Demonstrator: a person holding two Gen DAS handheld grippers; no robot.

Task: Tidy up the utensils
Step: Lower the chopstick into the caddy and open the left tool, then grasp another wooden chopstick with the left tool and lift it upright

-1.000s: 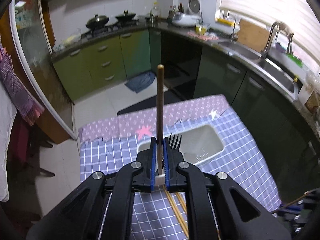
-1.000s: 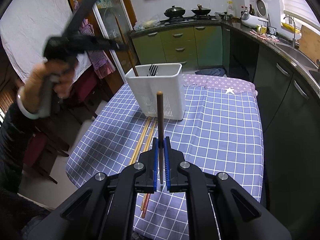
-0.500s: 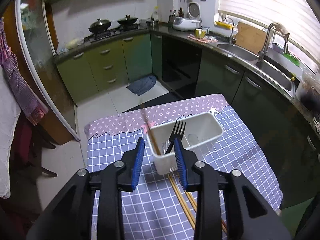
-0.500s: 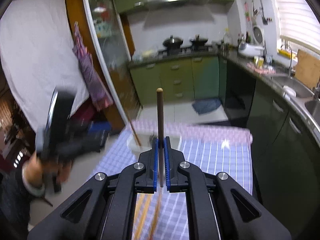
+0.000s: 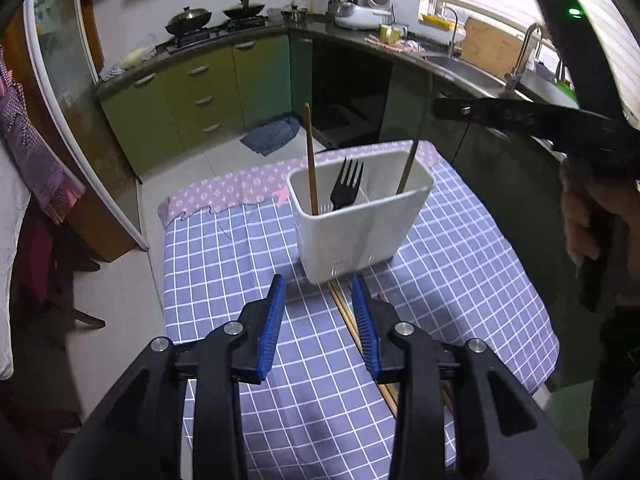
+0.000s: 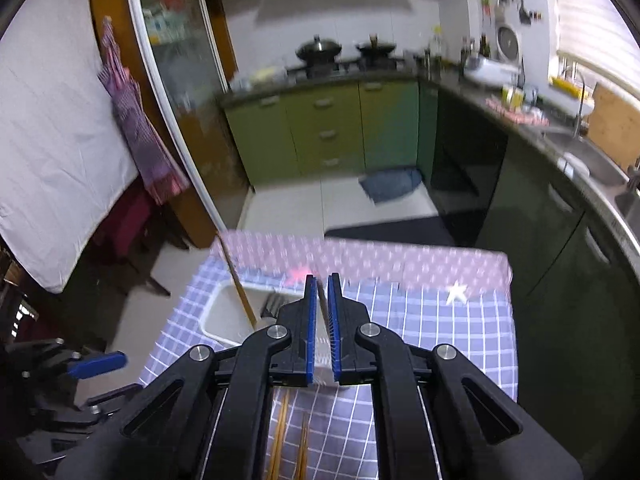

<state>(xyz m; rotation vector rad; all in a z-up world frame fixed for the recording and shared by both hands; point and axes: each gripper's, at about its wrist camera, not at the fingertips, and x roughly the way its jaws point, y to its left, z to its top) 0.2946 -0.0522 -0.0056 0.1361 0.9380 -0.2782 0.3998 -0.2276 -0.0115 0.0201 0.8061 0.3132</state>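
1. The left gripper points down at the table, just in front of the white holder. Its blue jaws have just been opening, and nothing is gripped in them.
2. The right gripper hangs above the holder, squeezed tight on a thin dark chopstick whose low end is inside the holder.
3. The holder is a smooth plastic box. A black fork and a wooden chopstick stand inside.
4. More wooden chopsticks lie flat on the checked cloth, just in front of the holder.
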